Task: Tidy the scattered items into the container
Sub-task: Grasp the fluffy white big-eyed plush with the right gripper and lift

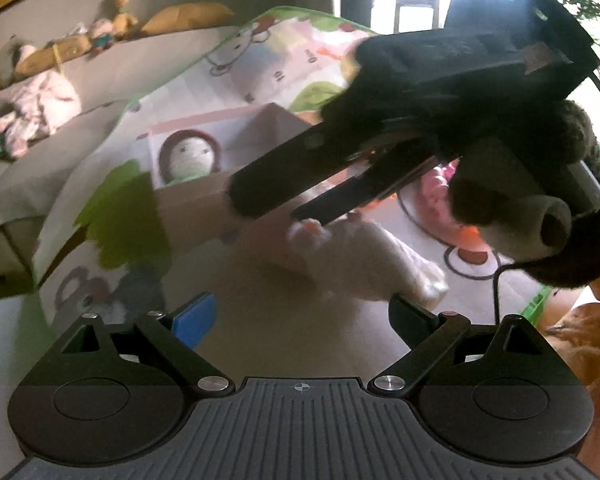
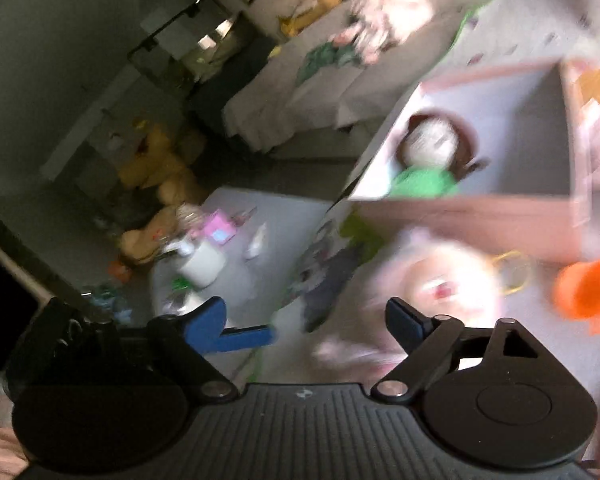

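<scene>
A cardboard box (image 1: 192, 204) stands on a cartoon play mat (image 1: 260, 60) and holds a doll (image 1: 190, 156) with a brown hood and green top. The box (image 2: 480, 208) and doll (image 2: 432, 148) also show in the right wrist view. A white plush toy (image 1: 364, 256) lies in front of the box. My left gripper (image 1: 304, 320) is open just above the plush. My right gripper (image 1: 284, 208) shows in the left wrist view with its fingers spread over the plush's near end; in its own view it (image 2: 312, 320) is open above a blurred white-pink plush (image 2: 440, 292).
A pink toy (image 1: 440, 188) lies on the mat behind the right gripper. An orange toy (image 2: 588, 288) lies right of the plush. A grey bed (image 1: 60, 92) with stuffed toys runs along the left. A low white table (image 2: 236, 248) with small items stands beside the mat.
</scene>
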### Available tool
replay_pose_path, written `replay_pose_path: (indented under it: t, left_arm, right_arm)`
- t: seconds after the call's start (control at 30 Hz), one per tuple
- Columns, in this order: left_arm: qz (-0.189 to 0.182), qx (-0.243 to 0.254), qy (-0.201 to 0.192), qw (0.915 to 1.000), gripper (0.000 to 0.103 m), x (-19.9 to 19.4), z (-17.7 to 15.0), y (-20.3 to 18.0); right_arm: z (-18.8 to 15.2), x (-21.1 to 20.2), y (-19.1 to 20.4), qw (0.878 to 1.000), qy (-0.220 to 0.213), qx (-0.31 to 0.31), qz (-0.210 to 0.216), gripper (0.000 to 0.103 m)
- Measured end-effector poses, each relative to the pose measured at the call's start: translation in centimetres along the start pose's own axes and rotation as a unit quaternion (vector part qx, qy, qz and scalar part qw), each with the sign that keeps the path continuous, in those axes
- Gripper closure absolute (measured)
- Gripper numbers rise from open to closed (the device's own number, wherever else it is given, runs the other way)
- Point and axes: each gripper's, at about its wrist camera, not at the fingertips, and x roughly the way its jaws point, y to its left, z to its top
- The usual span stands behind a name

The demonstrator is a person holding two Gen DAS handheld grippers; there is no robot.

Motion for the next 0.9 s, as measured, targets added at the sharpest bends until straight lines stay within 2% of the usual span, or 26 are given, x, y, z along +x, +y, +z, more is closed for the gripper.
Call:
replay_pose_path:
  t: [0.07,0.17,0.23,0.37,0.5,0.67,0.73,0.8,0.9]
  left_arm:
    - [0.0,-0.012,-0.001,0.9999,0.006,-0.6,-0.2,0.6]
    - [-0.014,-0.034,-0.004,0.9993,0.006,-1.0,0.1,1.2]
    - [-0.026,-0.038,-0.003,0.999,0.005,-0.5,0.5,1.0]
    - [-0.036,-0.024,0.026,0.9987,0.005,2.3,1.3,-0.4]
    - [-0.019,-0.013,0.053,0.9983,0.005,5.2,1.7,-1.4]
    - [-0.007,-0.007,0.062,0.998,0.005,7.6,2.8,-2.1]
    - [-0.006,0.011,0.064,0.9979,0.005,8.2,2.9,-2.3]
    - [-0.016,0.02,0.067,0.9974,0.005,8.6,3.0,-2.0]
    - [-0.038,0.021,0.084,0.9956,0.005,9.2,3.5,-1.1]
  right_arm:
    - [-0.3,-2.3,0.0,0.996,-0.03,-0.027,-0.075,0.001]
    - [-1.2,-4.5,-0.9,0.98,-0.051,-0.052,-0.186,0.0]
    - [-1.8,-5.5,-2.1,0.974,-0.051,-0.037,-0.216,0.0]
    - [-3.4,-7.1,-3.7,0.975,-0.055,-0.014,-0.215,0.0]
    - [-4.3,-6.9,-3.7,0.977,-0.06,-0.017,-0.205,0.0]
    - [-2.4,-4.7,-3.9,0.972,-0.044,-0.039,-0.226,0.0]
    - [-1.8,-4.0,-4.8,0.972,-0.038,-0.024,-0.231,0.0]
    - [-1.3,-3.3,-6.3,0.974,-0.026,0.003,-0.226,0.0]
    - [-0.4,-2.3,-7.8,0.969,-0.022,0.011,-0.244,0.0]
